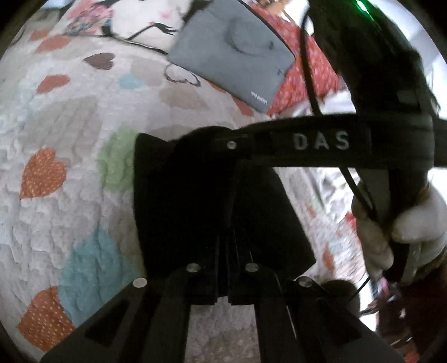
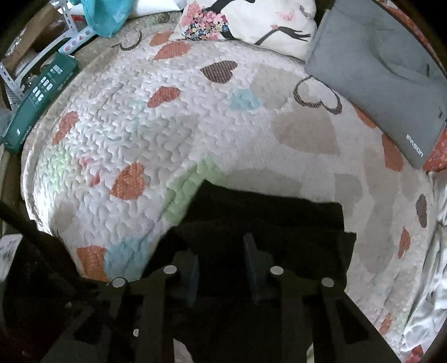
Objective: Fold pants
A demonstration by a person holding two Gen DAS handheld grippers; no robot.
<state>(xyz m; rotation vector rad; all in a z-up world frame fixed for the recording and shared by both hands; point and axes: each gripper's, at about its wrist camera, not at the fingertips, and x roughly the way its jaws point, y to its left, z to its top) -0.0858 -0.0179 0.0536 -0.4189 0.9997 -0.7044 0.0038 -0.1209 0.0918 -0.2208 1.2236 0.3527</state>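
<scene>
The black pants [image 1: 195, 195] lie folded on a white quilt with coloured hearts [image 1: 69, 139]. My left gripper [image 1: 223, 245] is shut on the pants, its fingers pressed together over the dark cloth. The other gripper's black body with "DAS" lettering [image 1: 321, 141] crosses the left wrist view, held by a white-gloved hand [image 1: 405, 223]. In the right wrist view the pants [image 2: 265, 212] lie just ahead of my right gripper [image 2: 220, 259], whose fingers [image 2: 192, 273] stand apart over the cloth, holding nothing visible.
A grey flat case [image 1: 232, 58] [image 2: 377, 78] lies at the far side of the quilt beside a floral pillow [image 2: 251, 22]. A red patterned cloth [image 1: 307, 69] lies at the right. A green box [image 2: 39, 103] and shelving stand off the bed's left edge.
</scene>
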